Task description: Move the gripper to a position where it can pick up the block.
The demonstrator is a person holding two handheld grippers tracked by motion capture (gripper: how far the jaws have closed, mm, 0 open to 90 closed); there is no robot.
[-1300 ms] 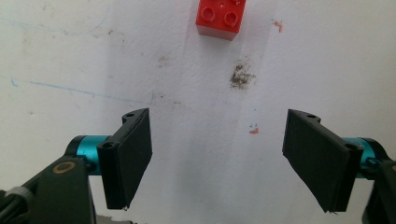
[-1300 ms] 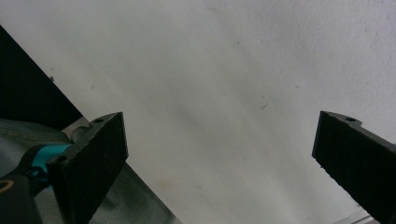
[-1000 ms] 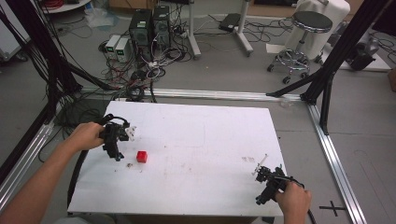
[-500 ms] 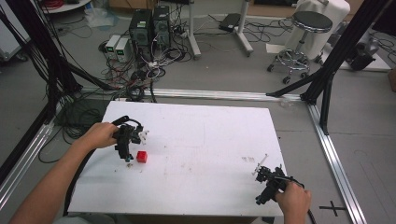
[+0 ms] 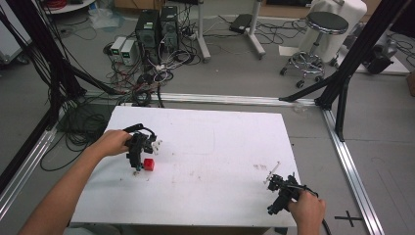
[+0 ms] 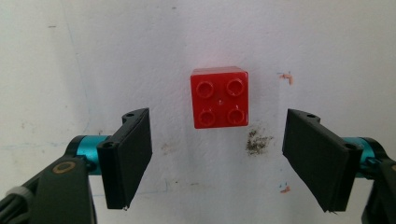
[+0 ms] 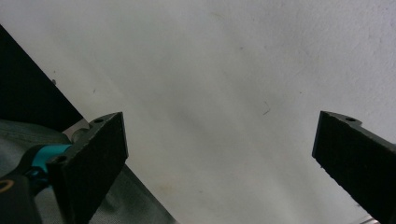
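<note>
Your left gripper [image 5: 136, 155] sits over the left part of the white table [image 5: 210, 147], well in from the left edge and about midway between the far and near edges. Its jaws stand wide apart, and in the left gripper view [image 6: 217, 158] the red block [image 6: 219, 97] lies just ahead of the gap between them, studs up, touching neither jaw, with bare tabletop on each side of it. From the high view the red block [image 5: 149, 164] rests flat on the table just beside your gripper's tips.

Across the middle of the table you have a broad open stretch, marked only by faint scuffs.

Your right gripper [image 5: 277, 193] is near the table's right near corner, close to both edges, well apart from the block. Its jaws are spread wide over bare white surface [image 7: 219, 154], and the table's edge cuts across the lower left of the right gripper view.
</note>
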